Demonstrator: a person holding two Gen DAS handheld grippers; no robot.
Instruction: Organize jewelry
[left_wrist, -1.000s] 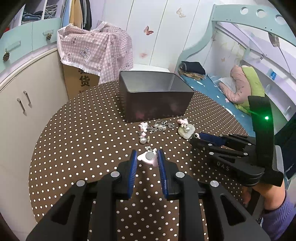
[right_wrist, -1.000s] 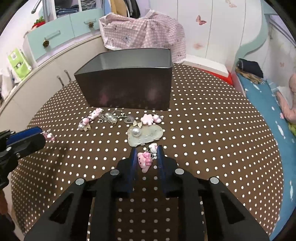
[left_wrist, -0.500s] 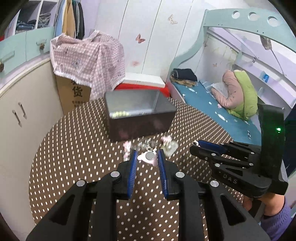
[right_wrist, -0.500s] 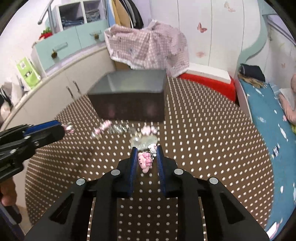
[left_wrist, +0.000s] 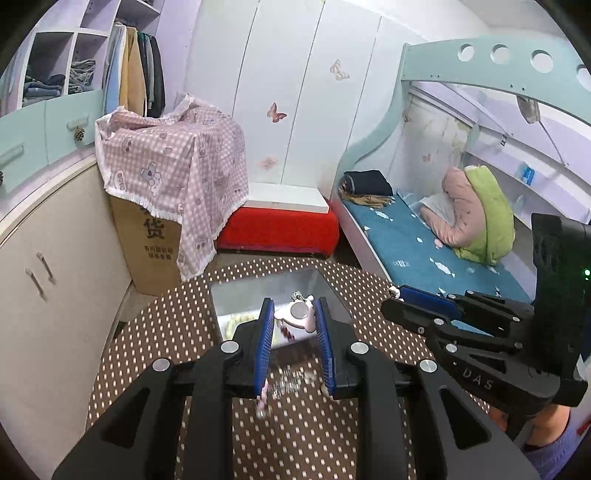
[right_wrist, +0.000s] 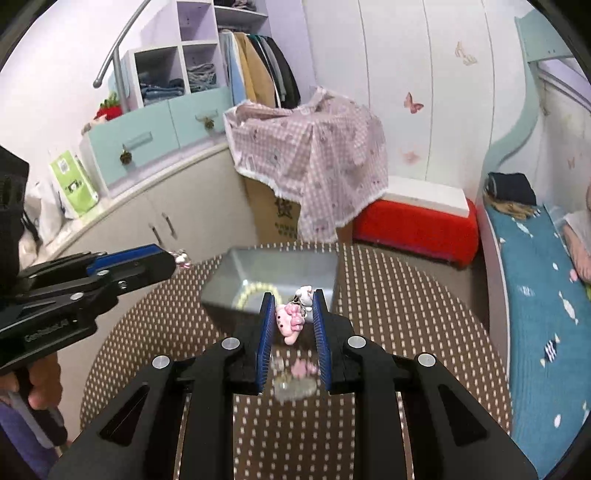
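Note:
My left gripper (left_wrist: 294, 312) is shut on a pale pink charm with a round silver disc (left_wrist: 297, 314) and holds it high above the grey metal box (left_wrist: 236, 295). My right gripper (right_wrist: 293, 312) is shut on a pink Hello Kitty charm (right_wrist: 290, 323), also raised over the box (right_wrist: 229, 291). A pale bead bracelet (right_wrist: 251, 291) lies inside the box. Several more jewelry pieces (right_wrist: 295, 380) lie blurred on the dotted brown table (right_wrist: 406, 314) below the fingers. The right gripper also shows in the left wrist view (left_wrist: 397, 295), and the left gripper in the right wrist view (right_wrist: 177, 258).
A cardboard box under a pink checked cloth (left_wrist: 173, 177) stands behind the table. A red bench (left_wrist: 277, 229) and a bunk bed with a teal mattress (left_wrist: 406, 243) are at the right. White cabinets (left_wrist: 48, 266) line the left.
Both grippers have risen from the table with their charms and now hang above the box. The table and remaining jewelry have dropped low in both views.

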